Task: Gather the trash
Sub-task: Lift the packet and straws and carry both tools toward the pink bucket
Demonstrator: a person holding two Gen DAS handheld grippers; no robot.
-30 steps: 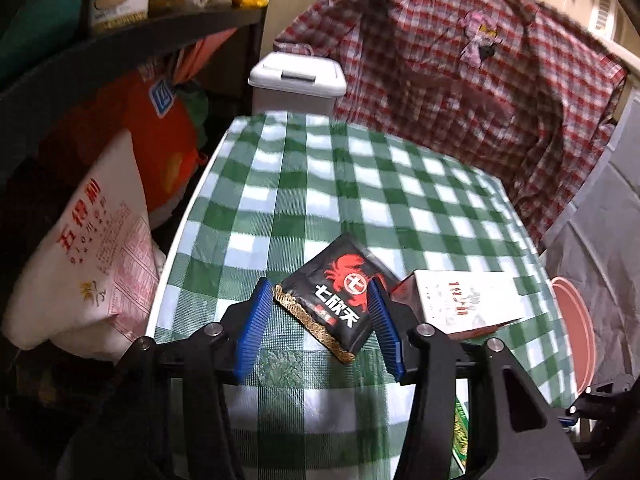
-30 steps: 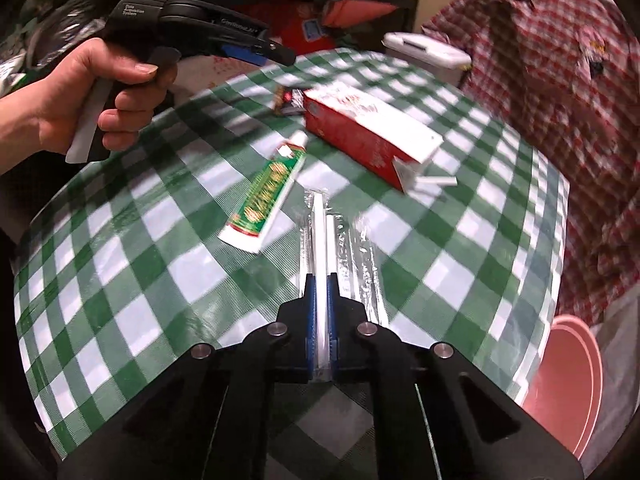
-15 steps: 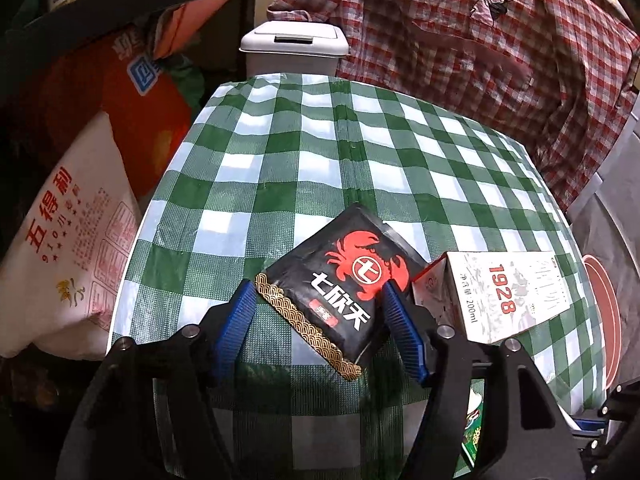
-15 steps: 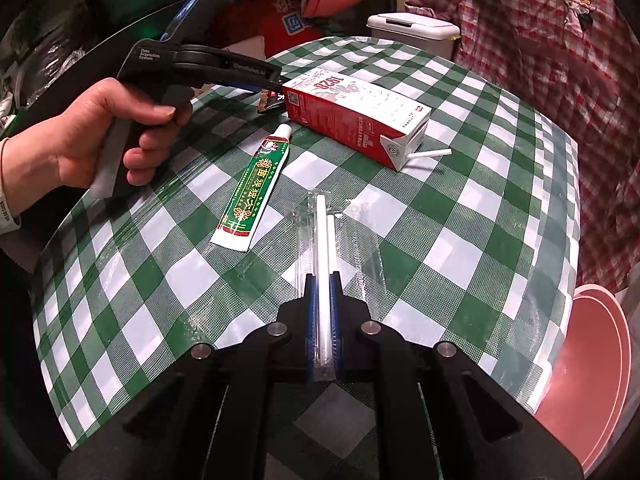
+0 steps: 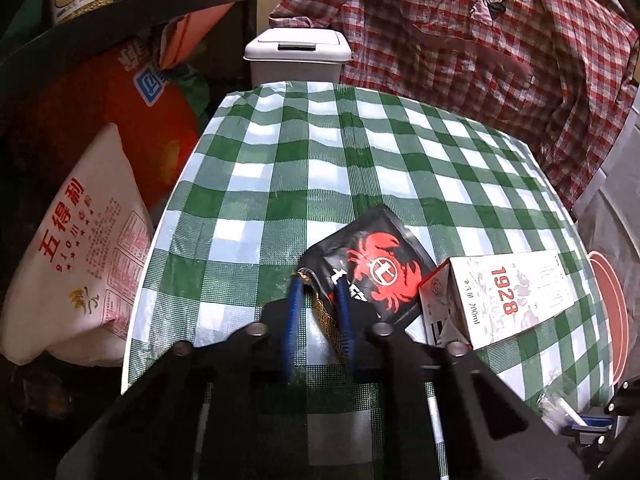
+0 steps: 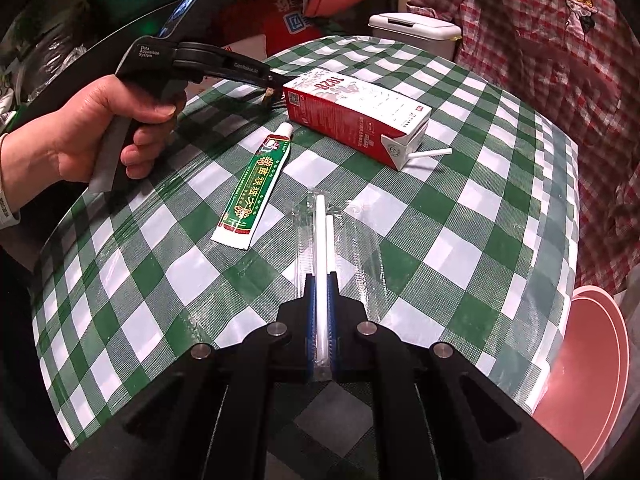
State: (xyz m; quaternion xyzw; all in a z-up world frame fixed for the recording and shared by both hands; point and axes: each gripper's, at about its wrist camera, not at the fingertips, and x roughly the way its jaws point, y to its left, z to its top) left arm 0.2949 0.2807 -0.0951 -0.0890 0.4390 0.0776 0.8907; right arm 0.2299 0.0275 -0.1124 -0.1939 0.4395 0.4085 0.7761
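Observation:
My left gripper (image 5: 319, 285) is shut on the near edge of a black snack wrapper (image 5: 374, 266) with a red crab print, on the green checked table (image 5: 320, 168). My right gripper (image 6: 320, 280) is shut on a clear wrapper holding white straws (image 6: 320, 236), held just above the table. A red and white milk carton (image 6: 356, 116) lies on its side beyond, also in the left wrist view (image 5: 504, 296). A green toothpaste tube (image 6: 254, 192) lies left of the straws. A white lidded bin (image 5: 298, 56) stands past the table's far edge.
A pink basin (image 6: 588, 380) sits below the table's right edge. A white sack (image 5: 80, 256) and an orange bag (image 5: 120, 120) lean at the left under shelves. A red plaid shirt (image 5: 500, 40) hangs behind the table.
My left gripper has closed on the black snack wrapper's near edge, crumpling it. My right gripper stays shut on the straw wrapper and has shifted slightly.

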